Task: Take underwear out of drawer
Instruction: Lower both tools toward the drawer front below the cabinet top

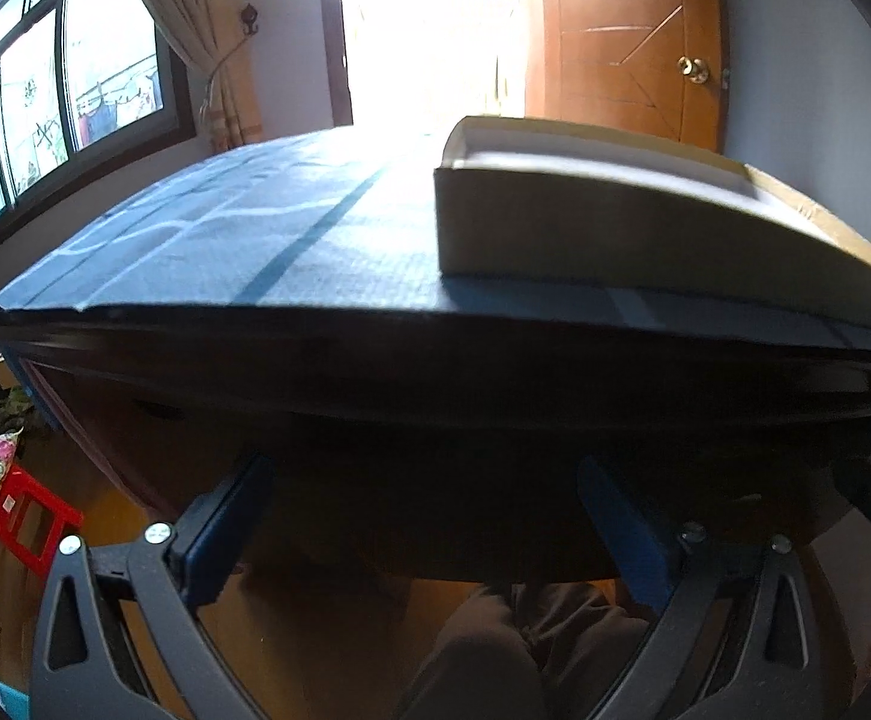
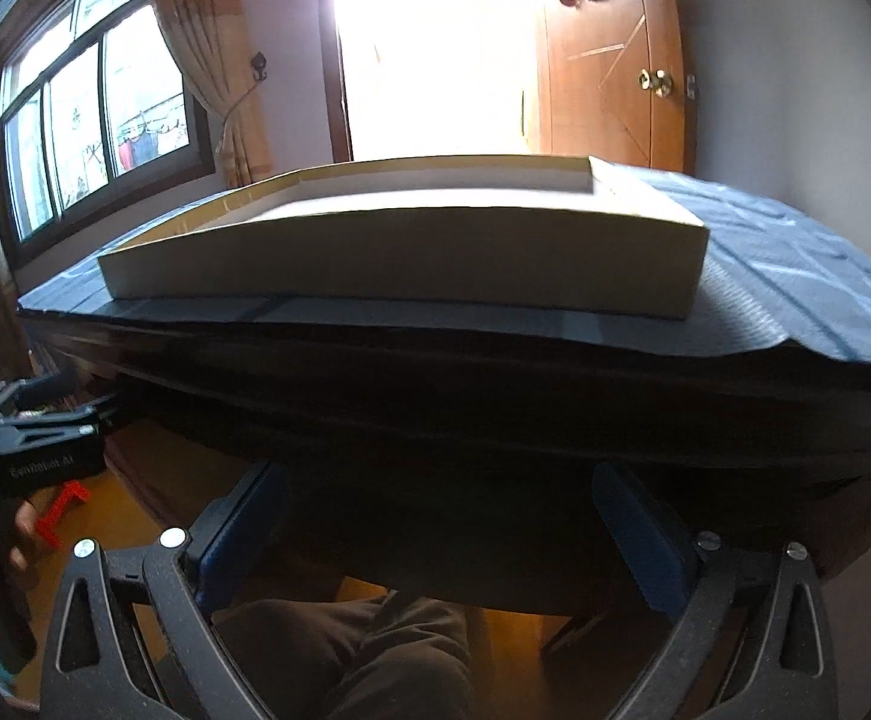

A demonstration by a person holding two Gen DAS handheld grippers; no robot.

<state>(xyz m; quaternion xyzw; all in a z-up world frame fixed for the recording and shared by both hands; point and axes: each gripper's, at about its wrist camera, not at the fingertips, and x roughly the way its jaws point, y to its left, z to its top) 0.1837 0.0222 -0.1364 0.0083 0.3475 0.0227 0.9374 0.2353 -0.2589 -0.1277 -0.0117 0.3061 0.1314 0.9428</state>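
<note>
Both your tongs, left gripper (image 1: 429, 522) and right gripper (image 2: 438, 525), gape empty below the table edge (image 1: 435, 360); drawer unseen, likely underneath.

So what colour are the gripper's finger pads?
Blue pads, on black fingers; clearest in the right wrist view.

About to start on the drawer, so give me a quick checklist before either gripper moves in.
1. Left gripper open and empty: ok.
2. Right gripper open and empty: ok.
3. Both held below the table edge: ok.
4. Shallow box sits close to that edge, keep clear: ok.
5. Drawer located: cannot tell, the table's underside is dark.
6. Underwear seen: not ok, none visible.
</note>
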